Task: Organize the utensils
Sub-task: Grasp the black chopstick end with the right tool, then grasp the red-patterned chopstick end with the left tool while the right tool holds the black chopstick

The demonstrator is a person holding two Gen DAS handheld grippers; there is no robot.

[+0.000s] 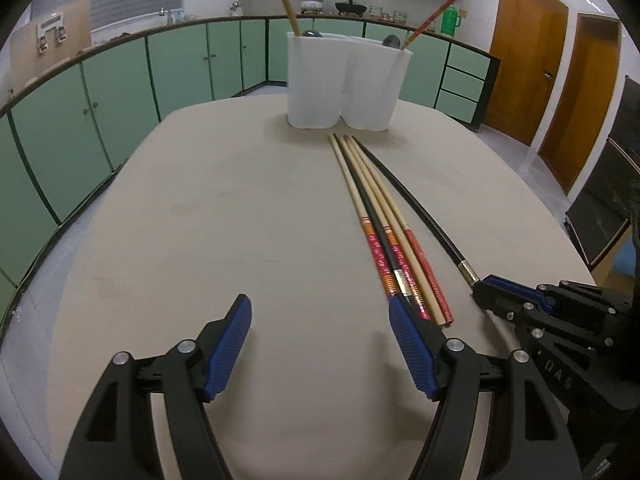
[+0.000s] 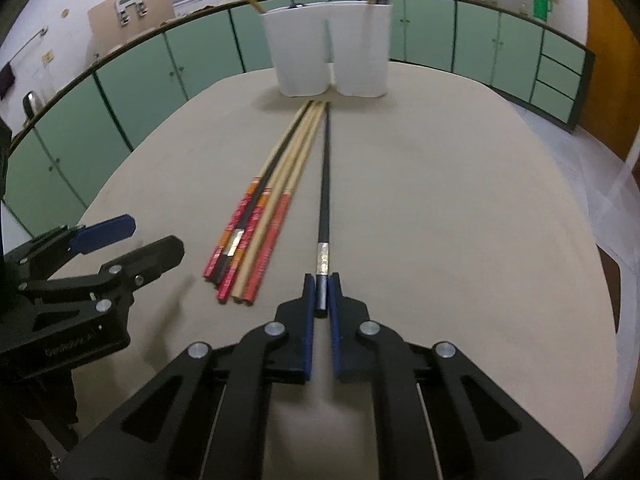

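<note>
The right gripper (image 2: 321, 294) pinches the butt end of a black chopstick (image 2: 325, 184) between its blue pads, jaws closed tight on the shaft just behind a silver band, the stick lying flat on the beige table (image 2: 460, 220) and running toward 12 o'clock in the right wrist view. At 10 o'clock from that grip, a bundle of chopsticks (image 2: 264, 208) lies side by side, pale wood with red and orange patterned handles and one more black stick among them, tips aimed at a white two-compartment holder (image 2: 328, 52) at the table's far end. The holder stands upright with a wooden chopstick (image 1: 285, 0) leaning from its left compartment and a red one (image 1: 428, 20) from its right. The left gripper (image 1: 320, 312) hovers with jaws wide apart and nothing between them, its right finger beside the bundle's handles. Green cabinets (image 1: 120, 92) ring the room
</note>
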